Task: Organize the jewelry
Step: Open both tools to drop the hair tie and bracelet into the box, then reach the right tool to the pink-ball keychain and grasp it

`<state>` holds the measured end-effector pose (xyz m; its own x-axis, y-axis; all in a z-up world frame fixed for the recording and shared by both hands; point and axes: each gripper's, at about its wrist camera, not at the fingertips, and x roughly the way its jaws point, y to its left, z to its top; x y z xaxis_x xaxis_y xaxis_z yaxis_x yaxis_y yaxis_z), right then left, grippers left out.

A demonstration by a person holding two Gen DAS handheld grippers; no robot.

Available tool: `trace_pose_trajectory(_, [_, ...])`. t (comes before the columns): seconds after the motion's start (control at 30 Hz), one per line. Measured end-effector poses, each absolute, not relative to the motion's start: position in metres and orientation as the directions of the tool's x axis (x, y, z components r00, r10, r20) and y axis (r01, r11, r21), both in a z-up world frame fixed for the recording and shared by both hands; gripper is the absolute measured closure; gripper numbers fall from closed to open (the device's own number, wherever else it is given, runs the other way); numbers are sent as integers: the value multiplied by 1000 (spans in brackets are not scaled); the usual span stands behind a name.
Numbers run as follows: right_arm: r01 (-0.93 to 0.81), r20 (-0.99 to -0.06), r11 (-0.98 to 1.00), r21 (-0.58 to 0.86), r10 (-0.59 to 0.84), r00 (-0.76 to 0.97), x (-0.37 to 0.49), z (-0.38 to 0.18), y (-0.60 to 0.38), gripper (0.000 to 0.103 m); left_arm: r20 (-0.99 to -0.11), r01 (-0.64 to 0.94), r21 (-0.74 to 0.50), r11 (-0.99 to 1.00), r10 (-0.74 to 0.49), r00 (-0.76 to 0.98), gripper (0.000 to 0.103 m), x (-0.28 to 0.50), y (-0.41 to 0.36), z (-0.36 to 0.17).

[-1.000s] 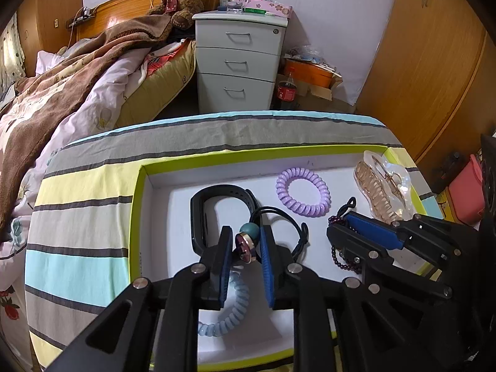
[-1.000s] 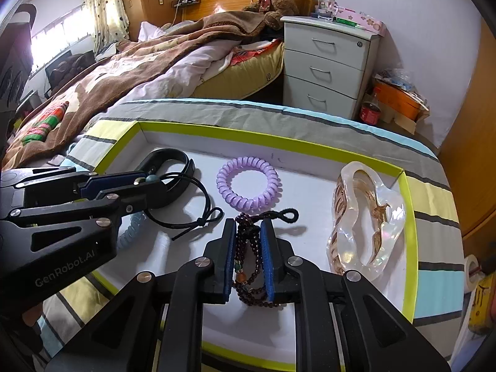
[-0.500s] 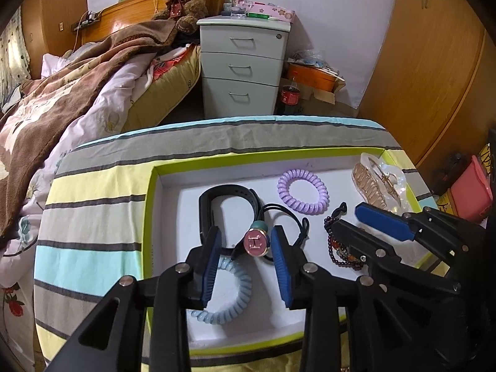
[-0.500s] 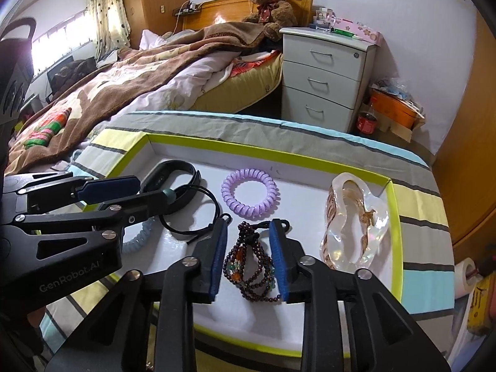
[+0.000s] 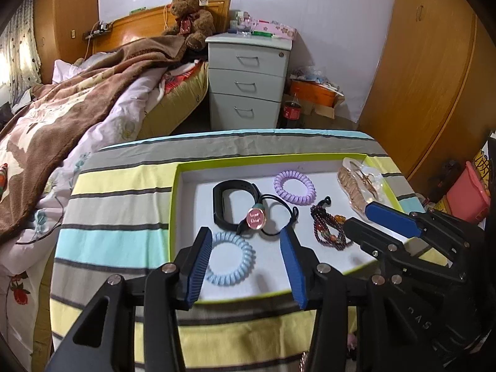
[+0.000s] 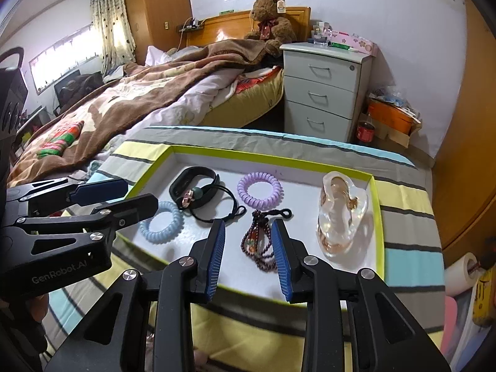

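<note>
A white tray with a green rim (image 5: 269,158) (image 6: 248,152) lies on a striped cloth. In it are a black wristband (image 5: 231,190) (image 6: 186,176), a black hair tie with a pink charm (image 5: 256,219) (image 6: 187,200), a purple coil tie (image 5: 294,183) (image 6: 259,190), a blue coil tie (image 5: 231,257) (image 6: 161,226), a dark bead bracelet (image 5: 328,228) (image 6: 259,238) and a clear hair claw (image 5: 356,183) (image 6: 342,214). My left gripper (image 5: 246,241) (image 6: 117,193) is open and empty above the blue coil tie. My right gripper (image 6: 249,237) (image 5: 365,218) is open and empty over the bracelet.
The tray sits on a striped cloth-covered surface (image 5: 124,214). Behind it are a bed with a brown blanket (image 5: 77,108), a grey drawer unit (image 5: 248,80), a teddy bear (image 5: 190,9) and wooden wardrobe doors (image 5: 427,71). A pink box (image 5: 468,192) stands at the right.
Both grippers have opened and pulled back and up from the tray. The left let go of the charm hair tie, the right let go of the bead bracelet; both now lie in the tray.
</note>
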<state>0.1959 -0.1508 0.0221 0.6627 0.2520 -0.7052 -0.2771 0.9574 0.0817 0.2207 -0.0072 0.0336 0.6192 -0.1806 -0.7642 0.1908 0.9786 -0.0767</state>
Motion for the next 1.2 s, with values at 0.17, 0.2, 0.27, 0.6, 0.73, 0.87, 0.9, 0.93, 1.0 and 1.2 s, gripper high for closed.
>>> trace_pose_trajectory(0.17, [-278, -692, 957, 80, 254, 676, 180, 28, -152, 71, -754, 185, -72, 980, -175, 634, 54, 202, -5, 41])
trace_pose_trajectory(0.2, [-279, -688, 957, 82, 257, 679, 175, 30, -152, 71, -751, 185, -69, 980, -173, 637, 54, 199, -4, 43])
trace_pose_trajectory(0.27, [-279, -683, 956, 84, 260, 683, 169, 32, -153, 71, -745, 184, -70, 980, -174, 644, 54, 191, -3, 46])
trace_pose_trajectory(0.6, [-311, -694, 944, 113, 299, 655, 131, 19, -162, 58, -734, 184, -87, 979, -189, 653, 52, 153, 8, 45])
trace_pose_trajectory(0.73, [-314, -712, 941, 130, 309, 631, 121, 7, -163, 58, -741, 176, -117, 977, -204, 640, 51, 140, 14, 36])
trace_pose_trajectory(0.87, [-346, -727, 929, 135, 330, 602, 113, -3, -157, 58, -752, 158, -133, 978, -203, 627, 50, 128, 20, 27])
trace_pose_trajectory(0.9, [-356, -734, 924, 137, 337, 590, 112, -6, -155, 58, -753, 155, -137, 978, -205, 625, 50, 126, 22, 25])
trace_pose_trajectory(0.93, [-362, -738, 922, 138, 339, 583, 110, -9, -154, 58, -755, 151, -141, 978, -205, 623, 50, 123, 23, 24])
trace_pose_trajectory(1.0, [-377, -753, 916, 139, 345, 561, 109, -17, -149, 58, -758, 146, -149, 978, -208, 618, 50, 119, 26, 21])
trace_pose_trajectory(1.2, [-384, -782, 914, 132, 334, 526, 111, -32, -142, 57, -765, 131, -156, 979, -203, 611, 50, 114, 32, 16])
